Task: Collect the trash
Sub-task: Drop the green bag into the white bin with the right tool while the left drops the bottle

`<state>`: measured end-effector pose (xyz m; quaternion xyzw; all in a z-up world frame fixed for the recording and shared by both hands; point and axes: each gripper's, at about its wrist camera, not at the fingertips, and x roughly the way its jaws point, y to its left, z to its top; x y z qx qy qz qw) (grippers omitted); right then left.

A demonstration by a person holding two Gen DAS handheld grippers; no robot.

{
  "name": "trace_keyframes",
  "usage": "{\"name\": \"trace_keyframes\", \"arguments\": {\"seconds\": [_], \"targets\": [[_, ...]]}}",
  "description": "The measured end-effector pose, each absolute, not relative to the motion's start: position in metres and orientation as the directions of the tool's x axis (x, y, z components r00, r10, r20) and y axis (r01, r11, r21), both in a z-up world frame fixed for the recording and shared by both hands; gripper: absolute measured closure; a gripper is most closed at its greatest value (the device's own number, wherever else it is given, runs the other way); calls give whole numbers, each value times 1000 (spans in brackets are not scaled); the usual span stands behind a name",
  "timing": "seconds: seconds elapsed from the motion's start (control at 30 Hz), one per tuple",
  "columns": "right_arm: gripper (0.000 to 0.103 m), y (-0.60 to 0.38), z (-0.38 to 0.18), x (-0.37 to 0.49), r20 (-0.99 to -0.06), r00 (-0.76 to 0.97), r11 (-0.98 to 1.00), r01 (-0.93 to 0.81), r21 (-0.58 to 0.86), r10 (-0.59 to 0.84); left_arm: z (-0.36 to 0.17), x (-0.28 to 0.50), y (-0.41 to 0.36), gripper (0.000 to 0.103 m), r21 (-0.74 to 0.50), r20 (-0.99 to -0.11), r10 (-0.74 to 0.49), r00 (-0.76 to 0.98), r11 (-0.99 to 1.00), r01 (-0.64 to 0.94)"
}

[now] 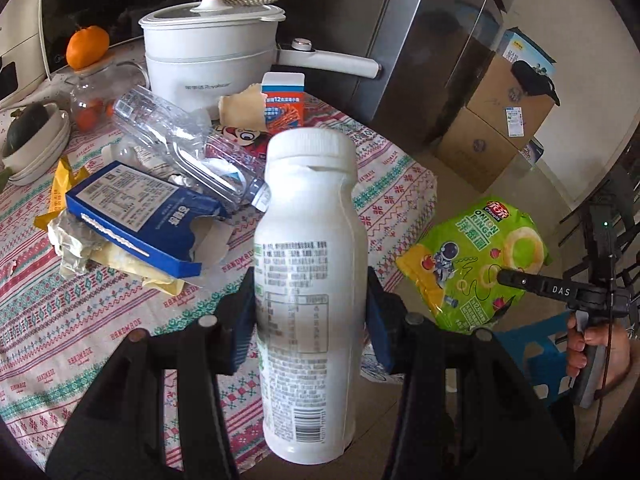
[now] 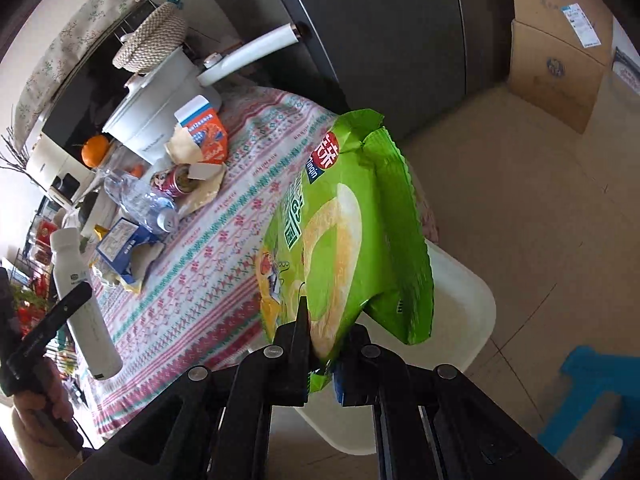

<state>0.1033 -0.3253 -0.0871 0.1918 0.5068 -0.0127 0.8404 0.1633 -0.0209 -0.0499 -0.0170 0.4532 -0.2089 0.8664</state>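
My left gripper (image 1: 310, 312) is shut on a white plastic bottle (image 1: 308, 280) and holds it upright above the patterned tablecloth (image 1: 80, 320); the bottle also shows in the right wrist view (image 2: 82, 292). My right gripper (image 2: 324, 344) is shut on a green onion-rings snack bag (image 2: 352, 236) and holds it off the table's edge, above a white bin (image 2: 460, 304). The bag also shows in the left wrist view (image 1: 476, 264). On the table lie a clear plastic bottle (image 1: 180, 144), a blue box (image 1: 136, 216), crumpled wrappers (image 1: 76, 240), an orange carton (image 1: 282, 104) and a can (image 2: 176, 180).
A white electric pot (image 1: 208, 52) with a long handle stands at the table's back. An orange (image 1: 87, 46), a glass jar (image 1: 90, 108) and stacked bowls (image 1: 36, 140) sit at the left. Cardboard boxes (image 1: 492, 120), a dark fridge (image 2: 380, 32) and a blue stool (image 2: 596, 400) stand on the floor side.
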Motion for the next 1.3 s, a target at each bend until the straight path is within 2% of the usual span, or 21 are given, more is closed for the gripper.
{"name": "trace_keyframes", "arguments": {"seconds": [0.23,0.43,0.5,0.53,0.57,0.6,0.63,0.83,0.93,1.07,1.3], "targets": [[94,-346,-154,108,-929,318,915,286,285,190,-58,151,-67,52,-215,-789,-407,460,885,414],[94,-335,-184,117,-925,258,905,251,343,279,-71,147,-95,52,-189,-812,-390,433,879,438],[88,-333,-188,118,-922,238,896,254,364,307,-75,146,-102,52,-192,-817,-393,421,875,443],[79,-334,-186,117,-921,235,893,259,368,311,-77,146,-106,52,-193,-819,-395,416,873,448],[63,-335,-182,116,-919,238,891,261,373,315,-78,145,-111,52,-194,-821,-397,411,870,453],[52,-337,-175,115,-917,252,891,260,373,311,-80,144,-116,52,-195,-823,-399,405,867,458],[35,-339,-165,113,-911,278,892,253,374,303,-81,143,-121,52,-199,-824,-403,398,864,463],[33,-366,-100,92,-870,424,883,269,385,250,-100,139,-164,52,-215,-837,-428,341,831,514],[28,-378,-79,82,-865,468,891,296,345,179,-121,141,-191,52,-219,-856,-424,297,817,533],[27,-393,-74,77,-874,471,895,328,301,121,-153,144,-222,52,-194,-883,-392,258,806,559],[27,-405,-77,76,-877,465,886,347,308,122,-181,148,-245,52,-182,-901,-366,234,808,561]]}}
